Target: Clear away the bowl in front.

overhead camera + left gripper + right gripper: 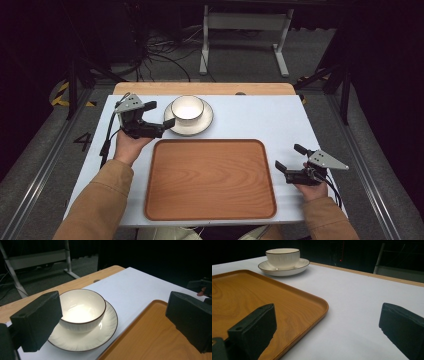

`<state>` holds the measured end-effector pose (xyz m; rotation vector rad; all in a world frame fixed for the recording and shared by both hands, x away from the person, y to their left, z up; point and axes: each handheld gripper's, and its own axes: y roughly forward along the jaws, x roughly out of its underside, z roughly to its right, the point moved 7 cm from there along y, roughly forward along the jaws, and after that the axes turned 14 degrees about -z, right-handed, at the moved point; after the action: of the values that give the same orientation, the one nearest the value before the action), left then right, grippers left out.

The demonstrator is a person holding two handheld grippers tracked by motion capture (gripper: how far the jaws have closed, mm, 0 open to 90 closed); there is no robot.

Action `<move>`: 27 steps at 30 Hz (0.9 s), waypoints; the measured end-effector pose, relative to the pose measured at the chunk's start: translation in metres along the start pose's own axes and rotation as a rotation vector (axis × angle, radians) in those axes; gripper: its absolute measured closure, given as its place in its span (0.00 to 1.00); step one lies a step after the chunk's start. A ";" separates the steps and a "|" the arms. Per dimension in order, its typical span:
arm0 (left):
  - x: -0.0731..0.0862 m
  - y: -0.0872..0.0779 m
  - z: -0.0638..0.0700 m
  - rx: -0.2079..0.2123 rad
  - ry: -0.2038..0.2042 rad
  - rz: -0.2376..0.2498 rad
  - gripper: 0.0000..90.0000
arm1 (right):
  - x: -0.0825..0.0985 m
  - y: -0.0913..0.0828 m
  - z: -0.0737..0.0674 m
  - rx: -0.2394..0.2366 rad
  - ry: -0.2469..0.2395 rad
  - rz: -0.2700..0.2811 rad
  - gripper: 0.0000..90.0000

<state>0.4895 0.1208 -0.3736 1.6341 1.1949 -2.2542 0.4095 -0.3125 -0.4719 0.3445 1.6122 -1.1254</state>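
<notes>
- High view: I take the wooden tray (210,180) as my landmark; it lies on the white table (260,117) and nothing is in it. Just beyond its far left corner stands a white saucer (205,122), and a white bowl (187,107) stands in this saucer. The inside of the bowl looks bright and I see no content in it. My left gripper (161,114) is beyond the tray's far left corner, at the left side of the saucer, with the jaws spread apart and holding nothing; one jaw tip is at the saucer rim, but I cannot tell if it touches. My right gripper (288,158) is just beside the right edge of the tray, jaws also spread apart, nothing between them. On the floor, left of the table, I can read a digit "4" (83,141).
- Left gripper view: The bowl (82,308) sits in the saucer (102,336), left of the tray (150,340) corner. The bowl has a thin dark rim line and a ribbed wall. The two black jaws stand wide, released.
- Right gripper view: The tray (249,297) is at the left with its rounded corner near the left jaw. The bowl (283,257) in the saucer (297,266) stands beyond the tray's far edge. Jaws wide, gripping nothing.
</notes>
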 end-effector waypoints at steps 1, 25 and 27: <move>-0.001 0.001 -0.001 -0.005 0.004 0.001 0.01 | 0.000 0.000 0.000 0.000 0.000 0.000 0.02; -0.022 0.014 -0.014 -0.001 0.006 0.008 0.27 | 0.000 0.000 0.000 0.010 0.001 0.000 0.02; -0.022 0.015 -0.017 -0.015 -0.005 -0.017 0.35 | 0.000 0.000 0.000 0.011 0.001 0.000 0.02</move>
<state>0.5193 0.1136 -0.3645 1.6185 1.2256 -2.2521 0.4095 -0.3126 -0.4720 0.3518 1.6074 -1.1343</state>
